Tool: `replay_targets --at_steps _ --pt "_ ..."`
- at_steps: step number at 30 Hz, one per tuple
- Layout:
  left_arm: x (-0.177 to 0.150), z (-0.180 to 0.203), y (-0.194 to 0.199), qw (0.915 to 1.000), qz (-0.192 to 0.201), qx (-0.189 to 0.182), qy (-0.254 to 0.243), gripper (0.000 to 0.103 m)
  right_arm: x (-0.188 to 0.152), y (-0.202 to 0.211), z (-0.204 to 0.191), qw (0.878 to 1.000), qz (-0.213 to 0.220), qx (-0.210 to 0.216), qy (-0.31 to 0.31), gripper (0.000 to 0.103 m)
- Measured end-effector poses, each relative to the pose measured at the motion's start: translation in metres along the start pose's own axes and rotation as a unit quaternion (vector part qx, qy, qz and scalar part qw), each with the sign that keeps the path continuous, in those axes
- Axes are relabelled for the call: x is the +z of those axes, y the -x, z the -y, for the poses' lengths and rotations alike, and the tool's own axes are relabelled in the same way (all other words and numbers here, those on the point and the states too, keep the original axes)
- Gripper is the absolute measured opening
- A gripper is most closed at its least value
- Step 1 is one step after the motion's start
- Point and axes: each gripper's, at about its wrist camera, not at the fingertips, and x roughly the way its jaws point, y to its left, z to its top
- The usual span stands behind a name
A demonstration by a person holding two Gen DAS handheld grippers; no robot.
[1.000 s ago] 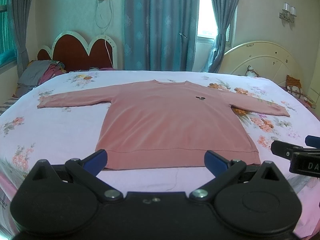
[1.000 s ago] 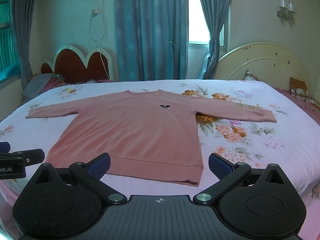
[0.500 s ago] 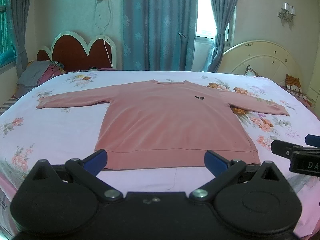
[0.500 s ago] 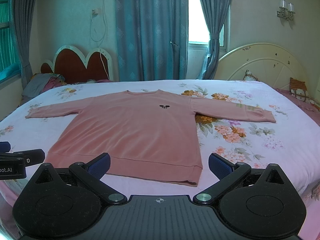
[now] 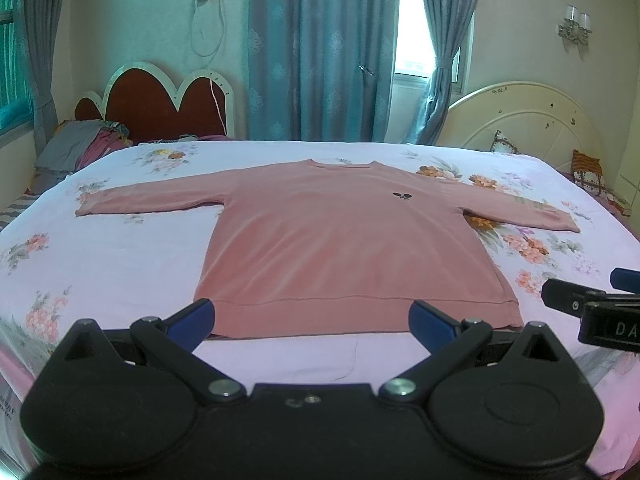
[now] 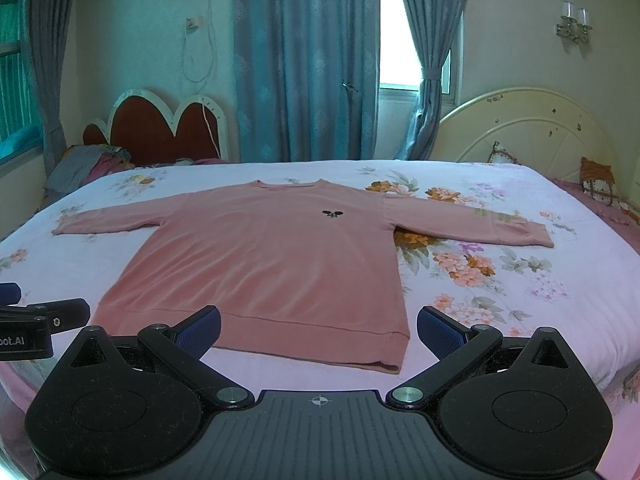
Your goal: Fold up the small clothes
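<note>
The pink sweater (image 5: 348, 248) lay flat on the bed (image 5: 112, 264), soft and limp; both claws, left (image 5: 312, 318) and right (image 6: 318, 330), gaped wide, empty. Its hem corners looked the best grip.

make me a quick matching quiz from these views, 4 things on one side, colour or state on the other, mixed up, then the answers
Things:
1. sweater
2. curtains
3. left gripper
4. bedsheet

Colour or state:
A. open, holding nothing
B. floral print
C. pink, spread flat, sleeves out
D. blue-grey, hanging

Pairs: 1-C, 2-D, 3-A, 4-B
</note>
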Motion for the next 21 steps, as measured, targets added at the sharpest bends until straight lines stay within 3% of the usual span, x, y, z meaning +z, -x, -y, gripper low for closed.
replay_targets --at_steps 21 --pt "0.002 -0.0022 -0.0037 1.0 0.0 -0.001 0.0 0.103 0.0015 -0.001 -0.0031 1.0 0.002 -0.002 -0.005 0.103"
